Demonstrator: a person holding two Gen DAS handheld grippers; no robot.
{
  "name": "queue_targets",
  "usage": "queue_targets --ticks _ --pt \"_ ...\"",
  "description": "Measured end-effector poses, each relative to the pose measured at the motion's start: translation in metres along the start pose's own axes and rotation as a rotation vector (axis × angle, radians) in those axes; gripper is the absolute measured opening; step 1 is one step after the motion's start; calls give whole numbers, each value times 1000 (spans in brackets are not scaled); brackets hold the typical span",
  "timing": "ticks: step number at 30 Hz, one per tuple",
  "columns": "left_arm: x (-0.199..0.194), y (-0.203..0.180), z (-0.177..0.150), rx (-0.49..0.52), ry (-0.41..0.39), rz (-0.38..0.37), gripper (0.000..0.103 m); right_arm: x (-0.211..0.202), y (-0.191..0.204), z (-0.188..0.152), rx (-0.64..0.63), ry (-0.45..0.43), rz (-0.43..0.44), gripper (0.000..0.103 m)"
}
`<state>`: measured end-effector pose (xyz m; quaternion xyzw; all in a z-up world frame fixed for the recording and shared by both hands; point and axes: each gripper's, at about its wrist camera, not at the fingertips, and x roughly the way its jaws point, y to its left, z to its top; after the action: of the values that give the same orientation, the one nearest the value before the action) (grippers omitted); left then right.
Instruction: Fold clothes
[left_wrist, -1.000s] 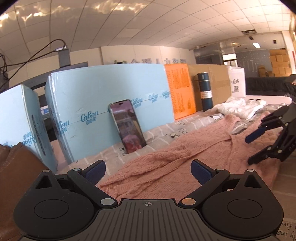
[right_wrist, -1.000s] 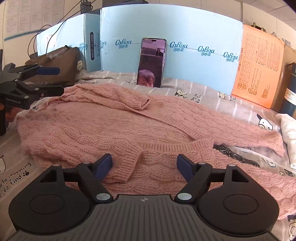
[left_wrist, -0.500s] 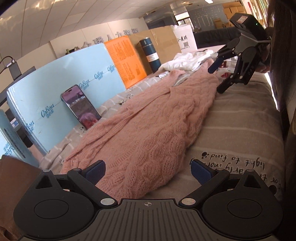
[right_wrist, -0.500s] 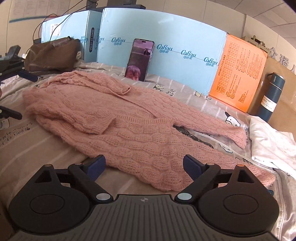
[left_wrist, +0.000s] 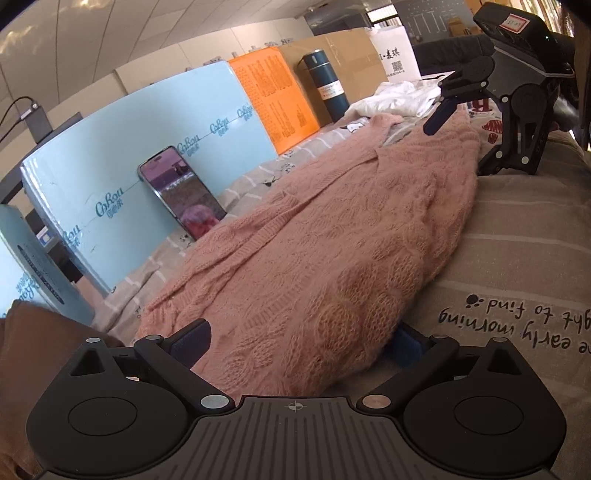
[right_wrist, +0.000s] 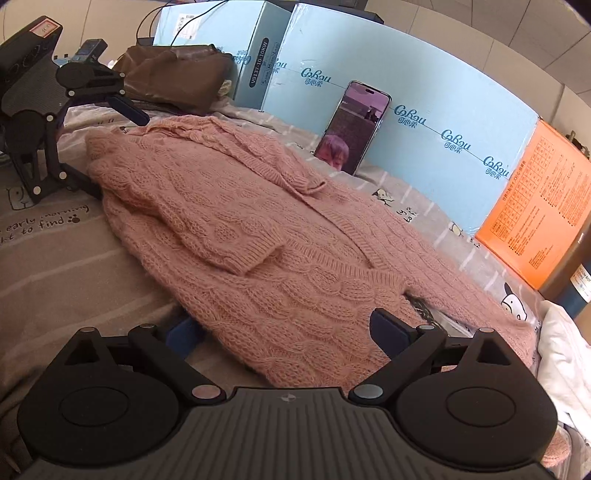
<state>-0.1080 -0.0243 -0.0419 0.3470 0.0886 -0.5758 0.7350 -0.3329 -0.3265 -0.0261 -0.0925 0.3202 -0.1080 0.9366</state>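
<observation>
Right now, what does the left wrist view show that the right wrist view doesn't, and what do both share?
Only the left wrist view shows the whole blue flask, the white bag and the right tool, open at the sweater's far edge. Only the right wrist view shows the brown bag's full shape and the left tool, also open. Both show the pink sweater spread on the bedsheet, the phone leaning on the blue boxes, and the orange board.

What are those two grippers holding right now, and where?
Nothing yet. Both the left gripper and the right gripper are open, each straddling the near edge of the pink sweater.
</observation>
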Motion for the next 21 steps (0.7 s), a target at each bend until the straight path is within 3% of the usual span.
queue_targets --ticks 2,3,4,5,6,8,10,14,17,21 --pt "2 14 -4 -70 -4 14 93 4 -9 1 13 -8 -11 95" --pt "3 19 -3 -98 -20 4 76 6 -13 2 20 -12 -17 90" --pt "4 24 -2 -126 -36 -5 43 8 -17 3 26 -17 -22 79" --pt "5 29 -2 -154 -52 -15 28 11 -22 4 33 -21 -28 63" --pt "7 34 1 -169 -68 -20 17 12 -26 5 42 -28 -26 54" --pt "11 46 6 -192 -101 -25 14 11 -38 9 88 -75 49 28" --pt "16 58 12 -214 -133 -30 13 13 -51 16 130 -122 110 17" --pt "28 84 21 -276 -156 -52 13 29 -74 41 136 -174 146 12" --pt "46 101 19 -349 -108 -106 13 52 -89 58 126 -148 178 12" --pt "65 115 14 -417 -59 -122 14 84 -99 68 120 -90 204 12"
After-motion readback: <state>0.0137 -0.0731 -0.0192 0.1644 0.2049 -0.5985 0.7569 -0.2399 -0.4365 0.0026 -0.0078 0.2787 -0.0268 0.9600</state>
